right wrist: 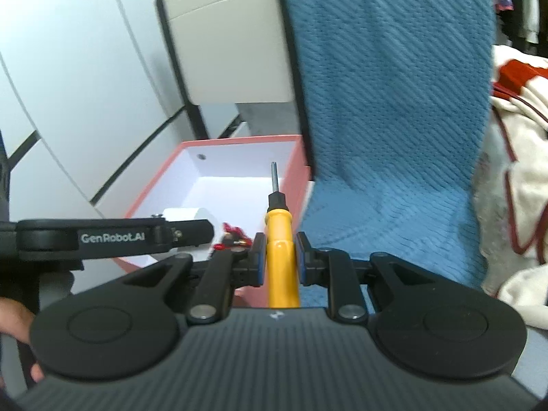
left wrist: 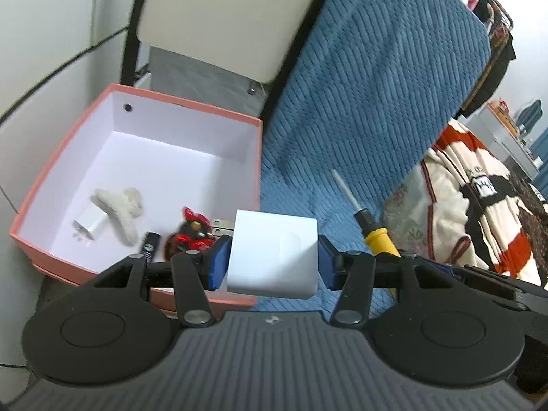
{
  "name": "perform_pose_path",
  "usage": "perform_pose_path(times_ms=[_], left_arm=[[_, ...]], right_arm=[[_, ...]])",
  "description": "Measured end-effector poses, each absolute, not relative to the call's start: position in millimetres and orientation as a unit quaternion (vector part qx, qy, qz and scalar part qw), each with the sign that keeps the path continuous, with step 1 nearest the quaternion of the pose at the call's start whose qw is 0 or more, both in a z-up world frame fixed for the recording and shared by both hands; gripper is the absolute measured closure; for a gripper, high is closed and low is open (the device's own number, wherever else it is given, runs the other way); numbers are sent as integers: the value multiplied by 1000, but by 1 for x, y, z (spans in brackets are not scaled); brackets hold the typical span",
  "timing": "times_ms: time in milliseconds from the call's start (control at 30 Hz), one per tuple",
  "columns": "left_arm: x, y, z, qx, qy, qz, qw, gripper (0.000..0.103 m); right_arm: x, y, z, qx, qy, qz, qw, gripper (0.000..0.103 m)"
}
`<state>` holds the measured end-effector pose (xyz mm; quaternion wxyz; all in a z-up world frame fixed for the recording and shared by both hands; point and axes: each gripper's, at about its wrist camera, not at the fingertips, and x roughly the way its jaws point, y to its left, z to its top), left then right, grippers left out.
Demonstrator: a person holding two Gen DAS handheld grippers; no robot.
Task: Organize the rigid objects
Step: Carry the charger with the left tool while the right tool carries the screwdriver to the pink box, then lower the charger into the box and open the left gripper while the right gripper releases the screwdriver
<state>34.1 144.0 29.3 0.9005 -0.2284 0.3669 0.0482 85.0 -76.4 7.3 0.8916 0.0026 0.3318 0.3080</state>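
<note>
My left gripper (left wrist: 272,260) is shut on a white charger block (left wrist: 274,257), its metal prongs pointing left, held over the near right corner of the pink box (left wrist: 191,109). In the box lie a small white charger (left wrist: 89,224), a white fluffy hair claw (left wrist: 120,210), a black battery (left wrist: 150,245) and a red and black toy (left wrist: 190,236). My right gripper (right wrist: 278,260) is shut on a yellow-handled screwdriver (right wrist: 279,239), shaft pointing forward over the box's (right wrist: 294,185) right wall. The screwdriver also shows in the left wrist view (left wrist: 370,222).
A blue ribbed blanket (left wrist: 370,102) covers the seat right of the box. A cream, red and black blanket (left wrist: 479,212) lies farther right. A cream chair (left wrist: 222,17) and white cabinet doors (right wrist: 68,85) stand behind the box. The left gripper's arm (right wrist: 113,236) crosses the right wrist view.
</note>
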Motion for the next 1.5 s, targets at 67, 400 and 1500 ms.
perform_pose_path(times_ms=[67, 400, 1500], left_arm=[[30, 156, 32, -229, 362, 57, 902, 45], [21, 232, 26, -251, 354, 100, 895, 45], [81, 344, -77, -287, 441, 124, 841, 43]], right_arm=[[84, -63, 10, -4, 328, 320, 889, 82], [90, 8, 11, -25, 337, 367, 867, 82], [170, 141, -89, -51, 457, 356, 814, 81]])
